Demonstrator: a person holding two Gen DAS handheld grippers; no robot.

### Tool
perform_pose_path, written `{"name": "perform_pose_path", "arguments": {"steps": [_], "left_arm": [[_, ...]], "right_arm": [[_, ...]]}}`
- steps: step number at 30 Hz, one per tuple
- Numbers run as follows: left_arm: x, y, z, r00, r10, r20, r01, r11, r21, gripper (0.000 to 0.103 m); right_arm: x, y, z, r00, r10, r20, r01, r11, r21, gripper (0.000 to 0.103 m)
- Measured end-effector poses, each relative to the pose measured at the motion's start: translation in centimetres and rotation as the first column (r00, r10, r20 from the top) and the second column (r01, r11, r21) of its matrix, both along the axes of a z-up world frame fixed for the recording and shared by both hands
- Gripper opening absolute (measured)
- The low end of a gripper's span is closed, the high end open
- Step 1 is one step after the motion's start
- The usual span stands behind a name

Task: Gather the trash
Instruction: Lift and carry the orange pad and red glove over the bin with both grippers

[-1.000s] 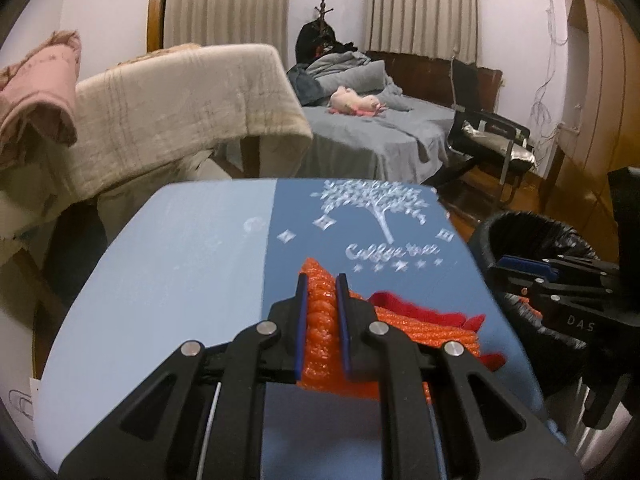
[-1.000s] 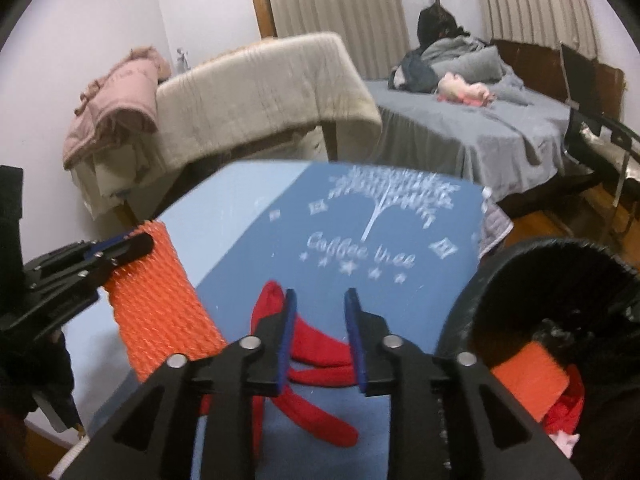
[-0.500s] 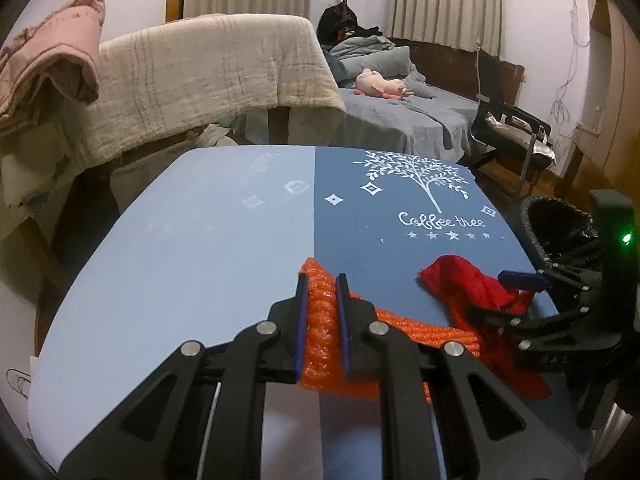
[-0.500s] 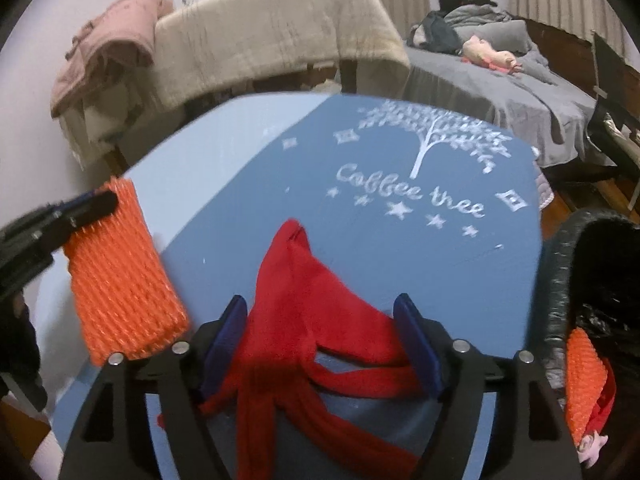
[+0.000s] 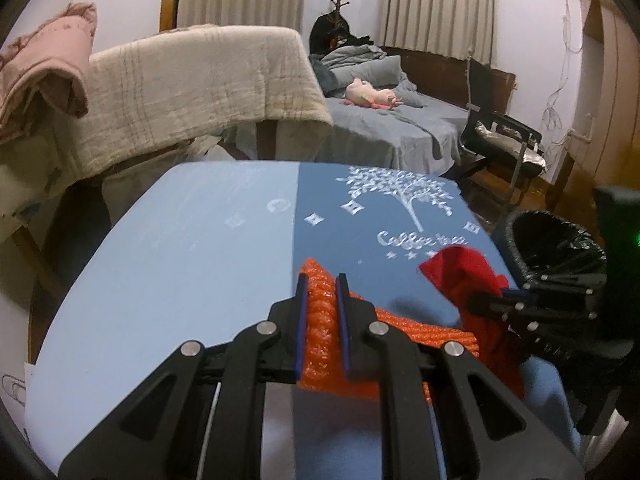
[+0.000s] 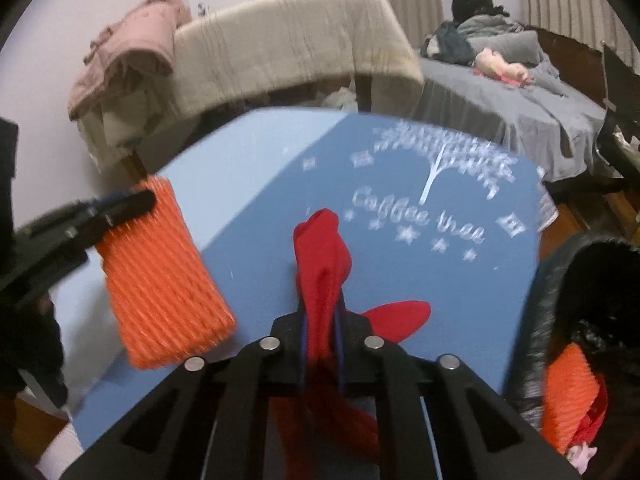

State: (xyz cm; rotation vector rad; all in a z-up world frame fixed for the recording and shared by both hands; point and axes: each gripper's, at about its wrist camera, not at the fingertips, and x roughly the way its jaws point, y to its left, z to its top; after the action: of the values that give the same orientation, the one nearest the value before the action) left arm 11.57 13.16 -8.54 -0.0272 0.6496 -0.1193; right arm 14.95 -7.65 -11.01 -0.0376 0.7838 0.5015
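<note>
Both grippers tilt down over blue tabletop [image 5: 192,264]. Left gripper [image 5: 322,280] closed tight on orange foam net [image 5: 320,320], net ribbed, hanging a little above tabletop. Right gripper [image 6: 322,312] closed on red cloth [image 6: 322,256]; cloth crumpled, top end stands up between pads, one lobe spreads right on tabletop. Black-lined bin [image 6: 592,280] just beside tabletop's right edge, orange net and red piece inside.

An orange foam net [image 5: 320,320] is hanging pinched above the worktop; a red rag [image 6: 322,264] (crumpled) is standing squeezed upright.
</note>
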Motion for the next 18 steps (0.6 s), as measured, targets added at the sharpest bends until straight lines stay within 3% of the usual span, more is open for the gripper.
{"name": "perform_pose_path", "arguments": {"steps": [11, 18], "left_arm": [[1.1, -5.8, 3.8, 0.99, -0.112, 0.083, 0.113, 0.994, -0.008, 0.012], [2.4, -11.0, 5.7, 0.97, -0.207, 0.13, 0.211, 0.977, -0.014, 0.012]], "right_arm": [[-0.9, -6.2, 6.9, 0.983, -0.123, 0.139, 0.111, 0.99, 0.092, 0.011], [-1.8, -10.6, 9.3, 0.958, -0.212, 0.191, 0.194, 0.975, 0.108, 0.011]]}}
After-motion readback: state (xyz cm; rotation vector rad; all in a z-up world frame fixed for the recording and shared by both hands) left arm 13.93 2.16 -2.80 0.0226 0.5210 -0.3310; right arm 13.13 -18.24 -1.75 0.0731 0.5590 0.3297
